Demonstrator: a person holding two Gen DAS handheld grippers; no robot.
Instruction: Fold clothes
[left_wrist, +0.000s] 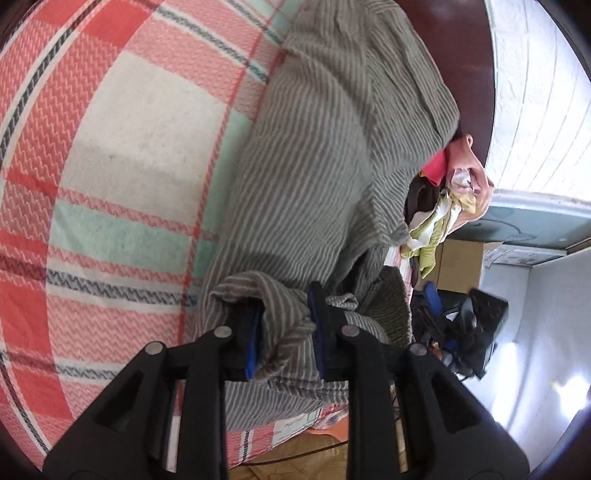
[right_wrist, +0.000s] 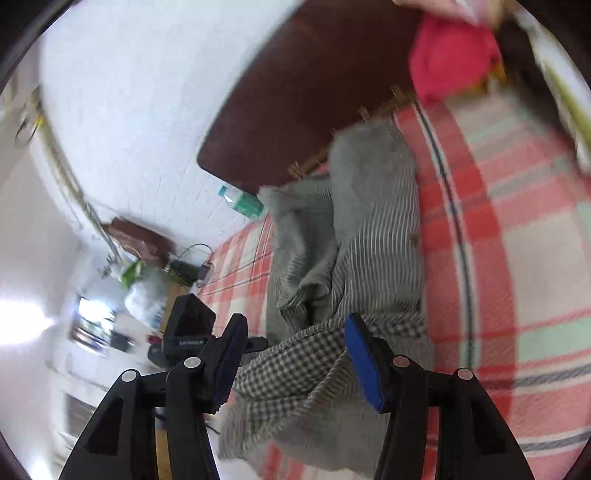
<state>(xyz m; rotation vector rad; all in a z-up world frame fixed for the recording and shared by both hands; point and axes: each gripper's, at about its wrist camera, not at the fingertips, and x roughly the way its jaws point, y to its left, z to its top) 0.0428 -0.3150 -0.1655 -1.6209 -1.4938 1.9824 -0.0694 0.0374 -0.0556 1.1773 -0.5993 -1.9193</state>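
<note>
On plaid bedspread (left_wrist: 122, 155), left gripper (left_wrist: 284, 332) pinches grey striped garment (left_wrist: 314, 147); right gripper (right_wrist: 291, 362) wide, w/ cloth between, unpinched.

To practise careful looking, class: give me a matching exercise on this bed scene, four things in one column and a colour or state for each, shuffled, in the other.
Things:
1. garment
2. bedspread
3. headboard
4. right tool

Colours or states:
A. dark brown
B. open
C. grey with thin stripes
D. red, white and mint plaid

Pairs: 1-C, 2-D, 3-A, 4-B
</note>
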